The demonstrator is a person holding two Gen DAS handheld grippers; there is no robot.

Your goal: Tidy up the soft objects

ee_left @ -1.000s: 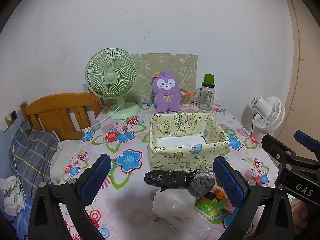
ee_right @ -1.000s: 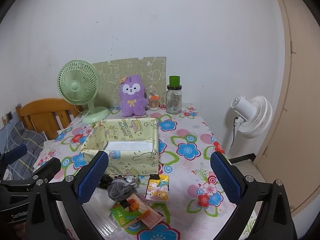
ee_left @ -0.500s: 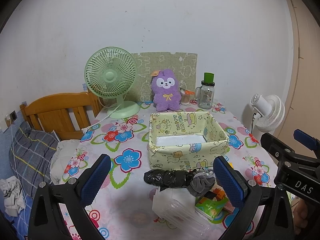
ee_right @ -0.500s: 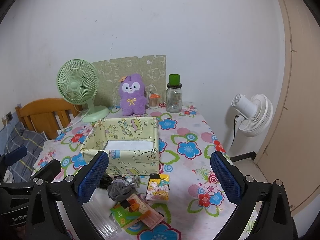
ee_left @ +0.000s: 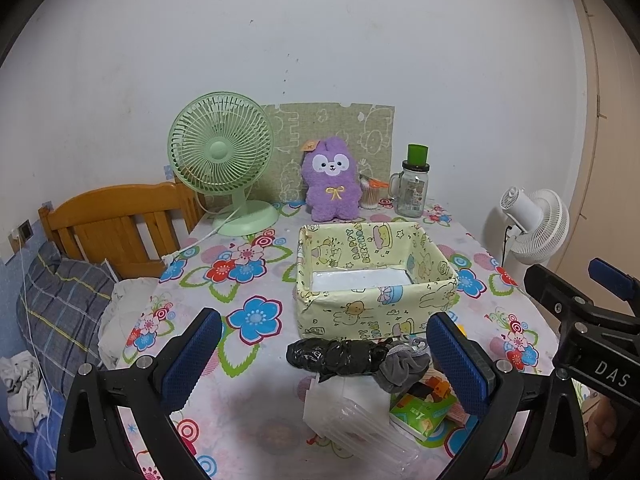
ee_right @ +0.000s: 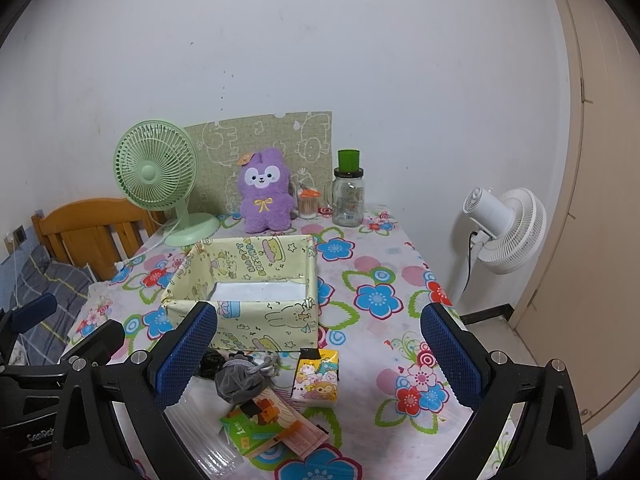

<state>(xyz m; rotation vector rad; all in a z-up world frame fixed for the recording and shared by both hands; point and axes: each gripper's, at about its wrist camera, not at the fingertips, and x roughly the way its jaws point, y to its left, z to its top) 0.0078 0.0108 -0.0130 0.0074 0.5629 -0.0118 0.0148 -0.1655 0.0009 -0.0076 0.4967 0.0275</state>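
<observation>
A yellow cartoon-print fabric box point(ee_left: 376, 308) point(ee_right: 248, 320) stands open mid-table, only its white bottom showing inside. In front of it lie a black rolled bundle point(ee_left: 336, 358), a grey drawstring pouch point(ee_left: 402, 368) point(ee_right: 240, 378), a tissue pack point(ee_right: 316, 376), green and orange packets point(ee_right: 272, 424) and clear plastic packaging point(ee_left: 352, 416). A purple plush bunny point(ee_left: 330, 182) point(ee_right: 264, 192) sits at the back by the wall. My left gripper point(ee_left: 324, 364) is open and empty above the near pile. My right gripper point(ee_right: 318, 354) is open and empty, above the pouch and tissue pack.
A green desk fan point(ee_left: 222, 160) and a glass jar with a green lid point(ee_left: 414, 188) stand at the back. A white floor fan point(ee_right: 504, 232) is right of the table. A wooden bed headboard point(ee_left: 116, 224) and bedding point(ee_left: 60, 304) are on the left.
Both views have shifted very slightly; the grippers stay open and nothing on the table has moved.
</observation>
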